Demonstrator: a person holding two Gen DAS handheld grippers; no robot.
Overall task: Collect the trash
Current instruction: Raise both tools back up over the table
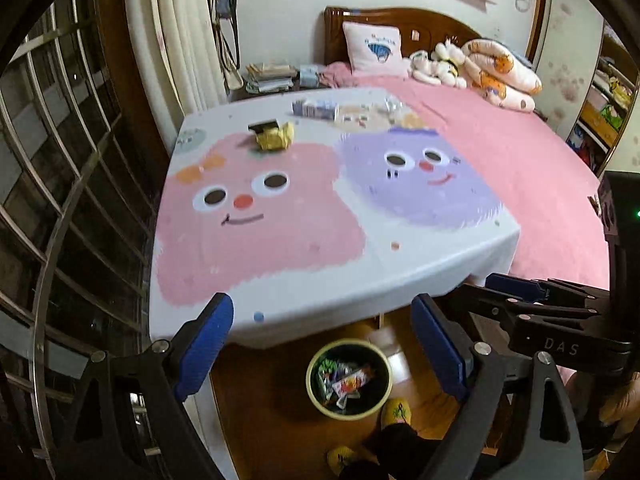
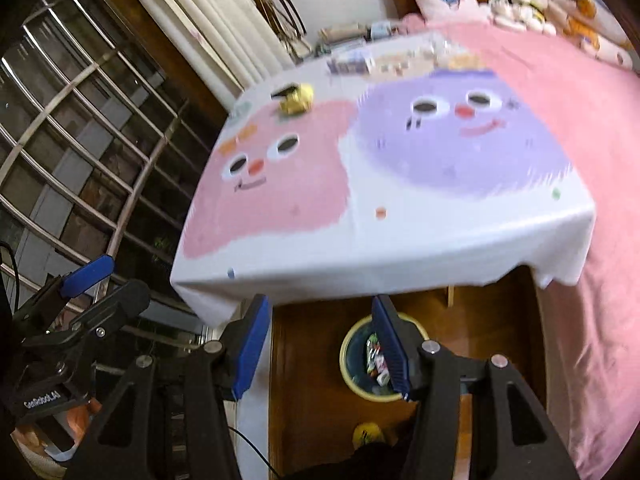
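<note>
**A:** What is nearest the cameras?

**B:** The two claws. The left claw (image 1: pixel 322 350) has its blue pads wide apart with nothing between them. The right claw (image 2: pixel 320 346) has its pads apart too, more narrowly, and is also empty. Taking the waste bin (image 1: pixel 348 378) as the landmark: both claws hang above it, tilted downward, and the bin stands on the wooden floor (image 1: pixel 264 400) just in front of the table's near edge.

**B:** The bin already holds several coloured wrappers. Close beside it, on the near side, are the person's yellow slippers (image 1: pixel 396 410).

**A:** And beyond the bin?

**B:** The table (image 1: pixel 280 320), under a cloth printed with a pink face and a purple face. Well beyond the bin, near the table's far left, lies a crumpled yellow wrapper (image 1: pixel 274 136) with something dark on top. At the far edge lie more small packets (image 1: pixel 314 109), too blurred to identify. Beyond the table, a pink bed (image 1: pixel 520 168).

**A:** What could go wrong?

**B:** I judge the remaining trash is a long reach from the bin. A shallow pinch on the crumpled wrapper could slip, dropping it on the floor short of the bin. The pads could also snag the loose cloth and drag it. The right claw's narrower gap may need widening first.
</note>
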